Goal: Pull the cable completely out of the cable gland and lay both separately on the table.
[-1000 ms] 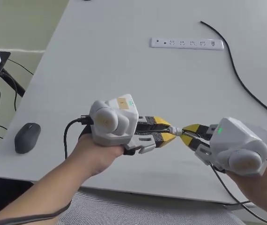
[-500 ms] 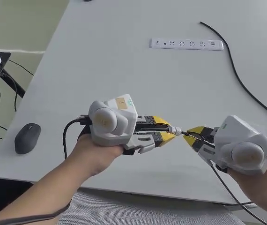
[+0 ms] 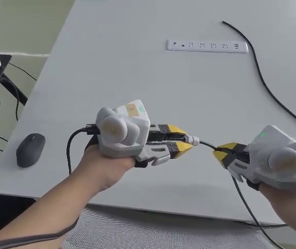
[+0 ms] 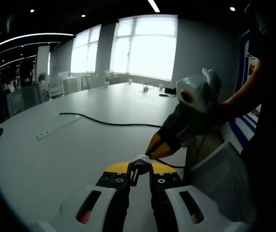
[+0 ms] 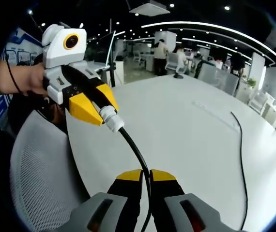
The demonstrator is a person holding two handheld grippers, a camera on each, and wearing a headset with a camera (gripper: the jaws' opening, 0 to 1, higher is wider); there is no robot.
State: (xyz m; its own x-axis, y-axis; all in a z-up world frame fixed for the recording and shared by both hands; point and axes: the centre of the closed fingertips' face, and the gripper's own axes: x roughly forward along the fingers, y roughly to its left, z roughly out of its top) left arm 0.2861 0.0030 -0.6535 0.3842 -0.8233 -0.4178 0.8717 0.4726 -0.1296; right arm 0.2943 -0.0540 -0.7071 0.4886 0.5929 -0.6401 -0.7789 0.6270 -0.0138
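My left gripper [image 3: 187,142] is shut on the white cable gland [image 3: 192,139], held in the air over the table's near edge. A short stretch of black cable [image 3: 206,145] runs from the gland to my right gripper [image 3: 220,152], which is shut on the cable a little to the right. In the left gripper view the gland [image 4: 139,161] sits between the yellow jaw tips, with the right gripper [image 4: 155,148] just beyond. In the right gripper view the cable [image 5: 133,147] rises from my jaws to the gland [image 5: 109,117] in the left gripper [image 5: 100,112].
A white power strip [image 3: 206,46] lies at the far side of the grey table [image 3: 111,67]. A second black cable [image 3: 265,83] crosses the table's right side. A grey mouse [image 3: 30,150] sits near the left edge. A mesh chair [image 3: 137,231] is below the near edge.
The right gripper has drawn away to the right and slightly down. The gap between the two grippers has widened, and more black cable now shows beyond the gland.
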